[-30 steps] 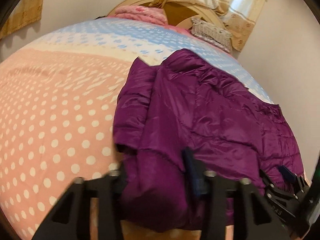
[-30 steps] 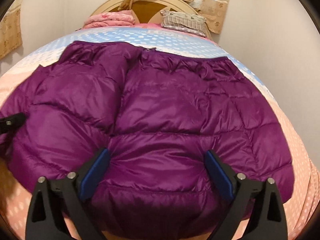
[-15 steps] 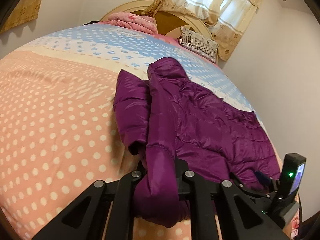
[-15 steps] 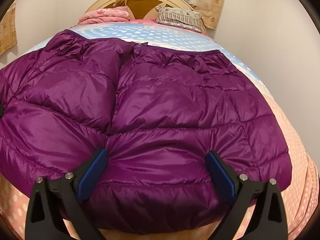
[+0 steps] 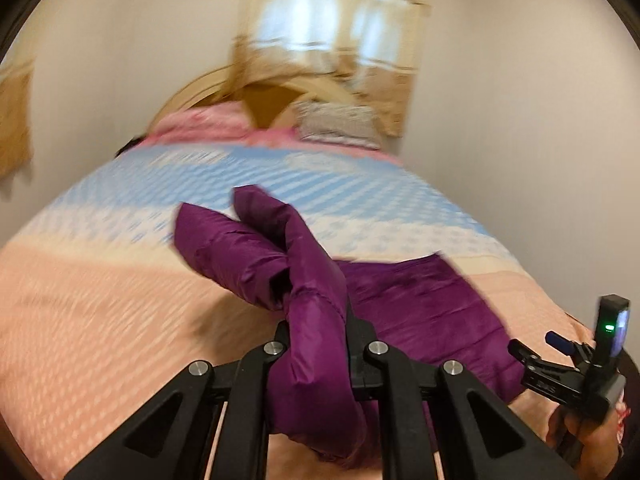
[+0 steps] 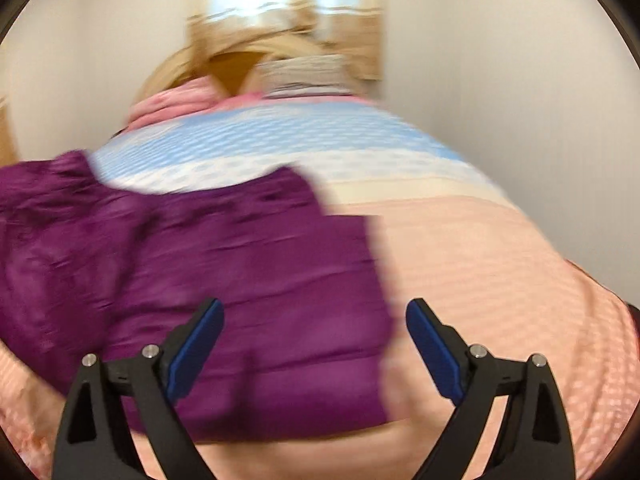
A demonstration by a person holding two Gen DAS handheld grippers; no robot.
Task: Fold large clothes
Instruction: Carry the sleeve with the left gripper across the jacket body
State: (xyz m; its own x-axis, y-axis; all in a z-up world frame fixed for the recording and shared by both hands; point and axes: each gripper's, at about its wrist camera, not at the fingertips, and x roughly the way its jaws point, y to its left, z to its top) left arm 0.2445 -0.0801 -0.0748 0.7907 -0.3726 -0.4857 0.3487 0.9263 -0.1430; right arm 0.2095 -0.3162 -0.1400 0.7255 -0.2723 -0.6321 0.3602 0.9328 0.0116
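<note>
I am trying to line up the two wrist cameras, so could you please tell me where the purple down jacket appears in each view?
Left wrist view: the purple down jacket runs from centre to lower right, one fold clamped in the left gripper.
Right wrist view: the jacket fills the left and centre, blurred, with the open right gripper over its near right edge.
Shared landmark: the striped pillow at the headboard.

Left claw (image 5: 320, 344) clamped tight on fabric; right claw (image 6: 316, 356) spread wide, empty.
</note>
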